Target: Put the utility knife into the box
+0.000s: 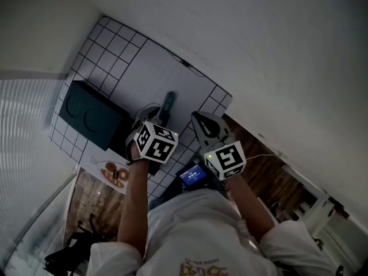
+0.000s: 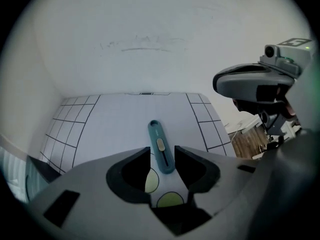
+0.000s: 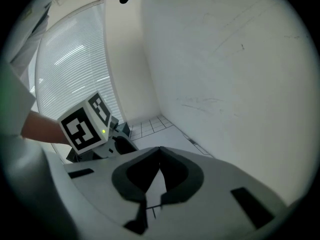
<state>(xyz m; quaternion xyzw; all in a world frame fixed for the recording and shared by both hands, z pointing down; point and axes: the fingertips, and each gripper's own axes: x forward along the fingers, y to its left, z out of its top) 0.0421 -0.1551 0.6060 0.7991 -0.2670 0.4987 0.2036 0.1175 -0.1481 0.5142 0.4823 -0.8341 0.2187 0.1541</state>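
Observation:
The teal utility knife point(image 2: 161, 145) with a pale slider lies flat on the white grid mat point(image 1: 144, 68), long axis pointing away from me. My left gripper point(image 2: 161, 153) points steeply down over the knife's near end; its jaws stand open with that end between them, and the pads do not press on it. In the head view the knife point(image 1: 168, 104) pokes out just beyond the left gripper point(image 1: 152, 117). The dark teal box point(image 1: 86, 117) sits at the mat's left edge. My right gripper point(image 3: 159, 153), shut and empty, hovers to the right of the knife point(image 1: 197, 118).
A white wall runs along the mat's far side. Window blinds point(image 1: 23, 131) stand at the left. Two yellow-green circles point(image 2: 169, 199) are printed on the mat under the left gripper. A picture card point(image 1: 112, 173) and wooden floor point(image 1: 270, 171) lie near me.

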